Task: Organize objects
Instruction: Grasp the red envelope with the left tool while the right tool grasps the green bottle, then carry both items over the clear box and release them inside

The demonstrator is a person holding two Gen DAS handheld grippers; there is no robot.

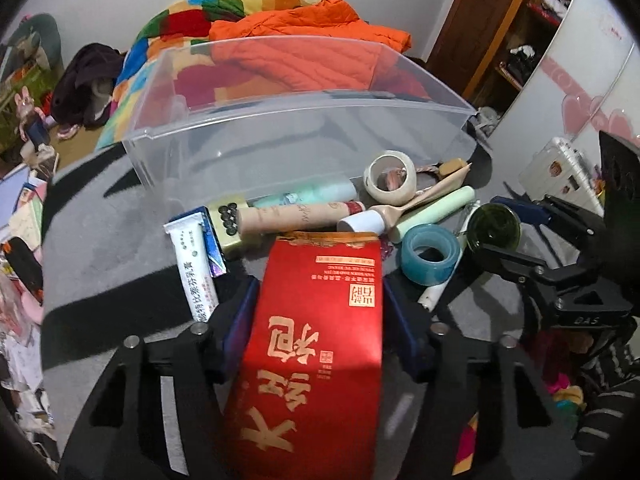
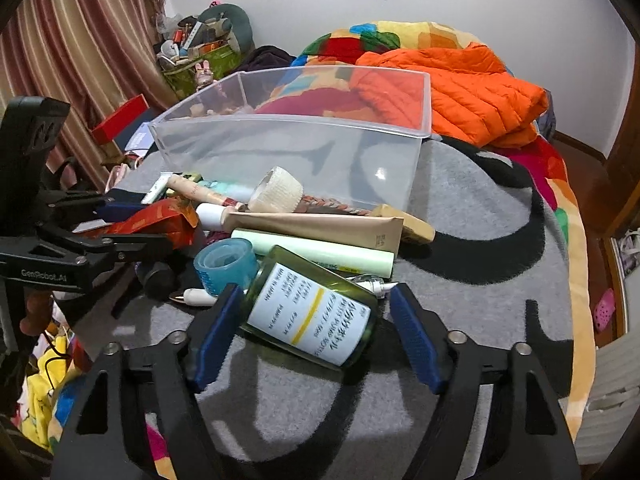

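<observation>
Your left gripper (image 1: 320,312) has its fingers closed on one red packet (image 1: 316,336); your right gripper's (image 2: 316,320) fingers bracket one green bottle (image 2: 312,312), one not touching. One clear bin (image 1: 304,136), two tape rolls (image 1: 430,254) lie beyond on the bed (image 2: 480,216).

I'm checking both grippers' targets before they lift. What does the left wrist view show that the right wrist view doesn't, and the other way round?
Only the left wrist view shows the red packet's printed face between the left gripper's pads, which look closed on it, and the wardrobe shelves. Only the right wrist view shows the green bottle's white label, the bottle lying between the right gripper's open pads, and the striped curtain. Both show the clear bin, blue tape roll and orange jacket.
</observation>
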